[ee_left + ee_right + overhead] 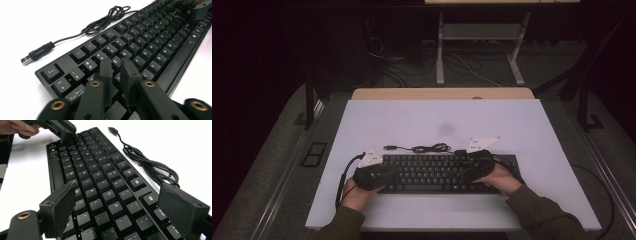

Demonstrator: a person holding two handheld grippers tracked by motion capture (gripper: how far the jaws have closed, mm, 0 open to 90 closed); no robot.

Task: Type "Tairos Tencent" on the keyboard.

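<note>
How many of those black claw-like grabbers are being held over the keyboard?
2. The left gripper hovers over the left end of the black computer keyboard, jaws nearly together above the keys. The right gripper hovers over the keyboard's right end, jaws spread wide.

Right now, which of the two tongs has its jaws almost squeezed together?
The left tongs: their jaws stand nearly together, with nothing gripped, over the keyboard near the E key. The right tongs gape wide above the P key end.

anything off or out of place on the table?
Only the keyboard cable: it lies unplugged in a loose tangle behind the keyboard, USB plug bare on the table. No damage or spills visible.
</note>
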